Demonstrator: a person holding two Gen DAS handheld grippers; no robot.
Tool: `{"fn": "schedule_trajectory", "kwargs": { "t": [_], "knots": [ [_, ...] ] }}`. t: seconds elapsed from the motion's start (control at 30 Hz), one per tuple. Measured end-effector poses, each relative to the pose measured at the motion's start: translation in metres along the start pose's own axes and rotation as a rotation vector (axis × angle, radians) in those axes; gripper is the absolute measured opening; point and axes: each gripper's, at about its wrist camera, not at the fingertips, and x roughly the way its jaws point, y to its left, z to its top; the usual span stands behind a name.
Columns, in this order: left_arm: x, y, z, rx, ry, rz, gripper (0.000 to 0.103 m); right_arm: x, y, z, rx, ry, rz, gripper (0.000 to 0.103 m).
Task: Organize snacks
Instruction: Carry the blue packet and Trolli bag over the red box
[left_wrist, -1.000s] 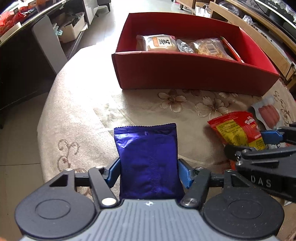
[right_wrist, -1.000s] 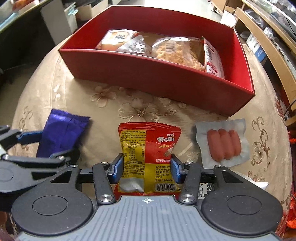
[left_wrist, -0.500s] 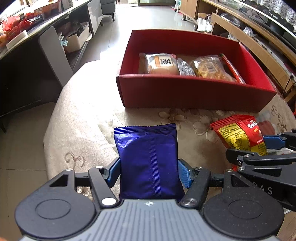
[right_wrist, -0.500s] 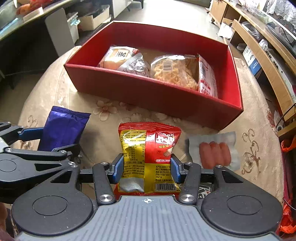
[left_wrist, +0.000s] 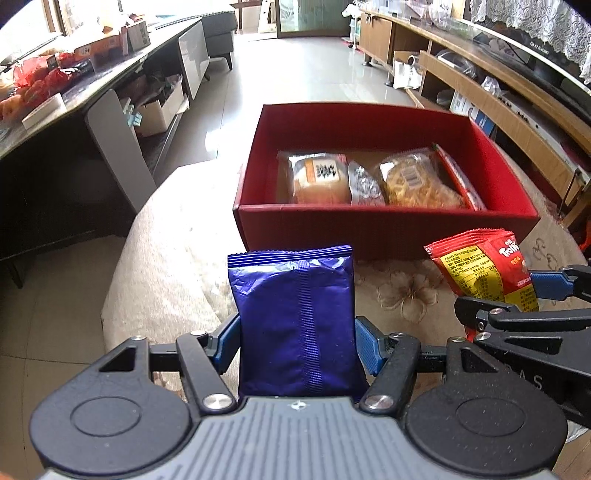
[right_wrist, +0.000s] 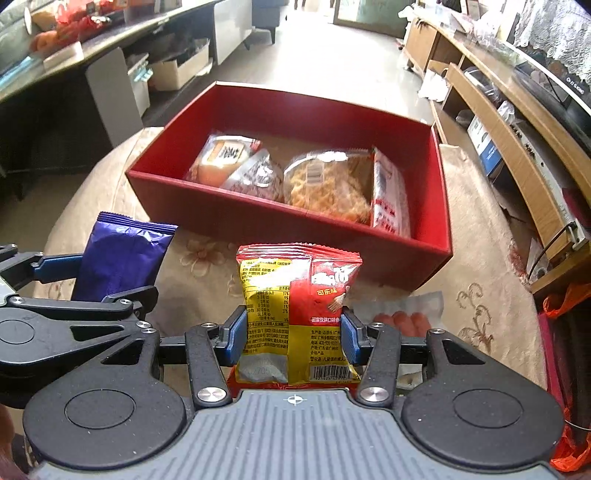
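I've lifted both packets higher: my left gripper (left_wrist: 297, 341) clamps the blue packet (left_wrist: 295, 317), my right gripper (right_wrist: 293, 334) the red packet (right_wrist: 295, 314), nearer the red box (right_wrist: 295, 218).

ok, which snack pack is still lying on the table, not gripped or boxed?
The clear sausage pack, lying on the tablecloth by the right tongs. The blue pack and red Trolli pack are gripped; the rest sit in the red box.

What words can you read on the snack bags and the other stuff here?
"Trolli": white brand letters on the red and yellow bag in the right gripper.
Its small print, numbers and barcode digits: too small to read.
Orange label on the bun packet in the red box: blurred.
Blue packet in the left gripper: no words showing.
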Motion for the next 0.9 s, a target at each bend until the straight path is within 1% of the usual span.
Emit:
{"fn": "schedule_trajectory", "kwargs": {
  "t": [0.53, 0.9],
  "knots": [
    [-0.015, -0.009, 0.028, -0.005, -0.072, 0.001, 0.060, -0.015, -0.013, 0.018, 0.053, -0.094, -0.023, 0.058],
    [-0.018, -0.011, 0.055, -0.016, -0.117, 0.009, 0.060, -0.021, -0.022, 0.038, 0.089, -0.157, -0.039, 0.058]
  ]
}}
